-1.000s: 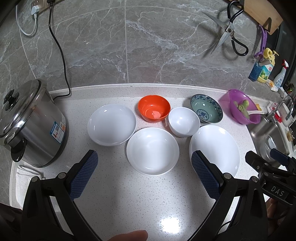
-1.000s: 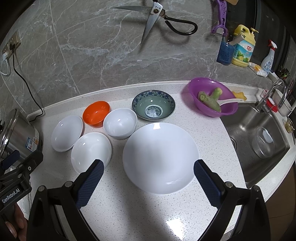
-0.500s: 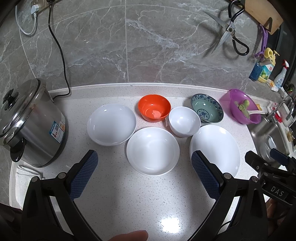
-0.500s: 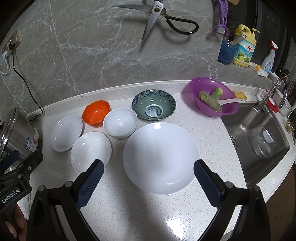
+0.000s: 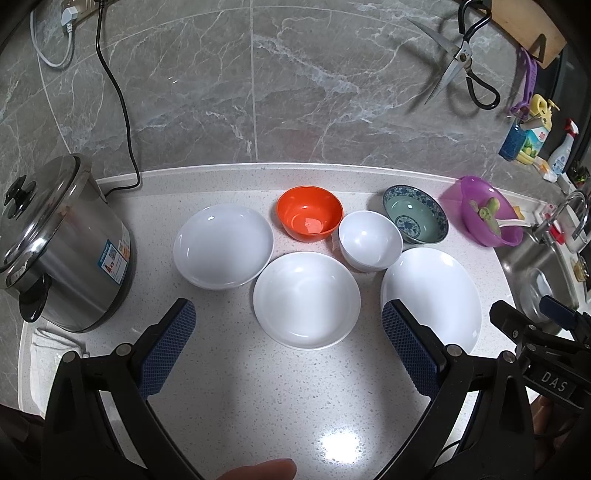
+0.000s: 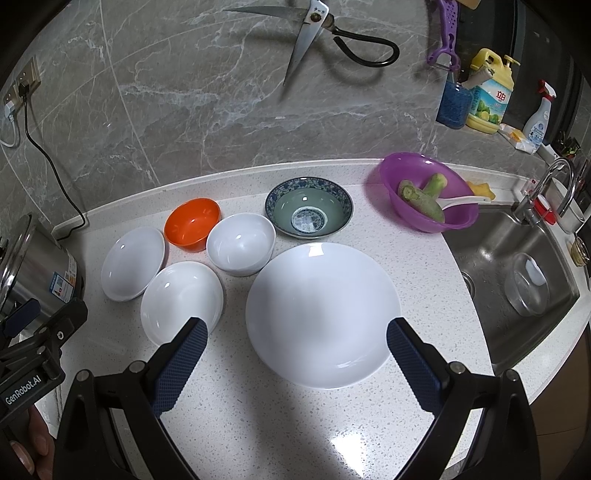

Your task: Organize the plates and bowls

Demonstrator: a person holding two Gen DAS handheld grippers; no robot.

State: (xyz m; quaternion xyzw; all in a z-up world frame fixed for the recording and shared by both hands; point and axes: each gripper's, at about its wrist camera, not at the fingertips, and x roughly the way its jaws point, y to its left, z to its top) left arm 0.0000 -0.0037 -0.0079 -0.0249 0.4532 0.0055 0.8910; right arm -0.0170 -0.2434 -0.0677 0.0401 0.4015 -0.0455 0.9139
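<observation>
Beside the sink (image 6: 509, 258), your right gripper (image 6: 295, 350) hangs spread over the large white plate (image 6: 321, 314); your left gripper (image 5: 288, 332) gapes above 1 white bowl (image 5: 306, 299).

Grey marble-look wall tiles (image 5: 295, 92) behind, veined white, with thin pale grout lines. Below, a white speckled counter (image 5: 258, 398) with a rounded raised back edge, glaring under overhead light near the front. At far left, a wall socket (image 6: 22, 86) with a black cord (image 5: 118, 103) running down to a steel rice cooker (image 5: 62, 251); a folded white cloth (image 5: 51, 341) beside its base. High on the wall, hanging kitchen scissors (image 6: 325, 33) and a purple peeler (image 6: 445, 37). To the right, a stainless sink (image 6: 517, 273) set into the counter, with a chrome faucet (image 6: 550, 192). Behind it, a yellow dish-soap bottle (image 6: 489, 96) and a white spray bottle (image 6: 539, 118).
</observation>
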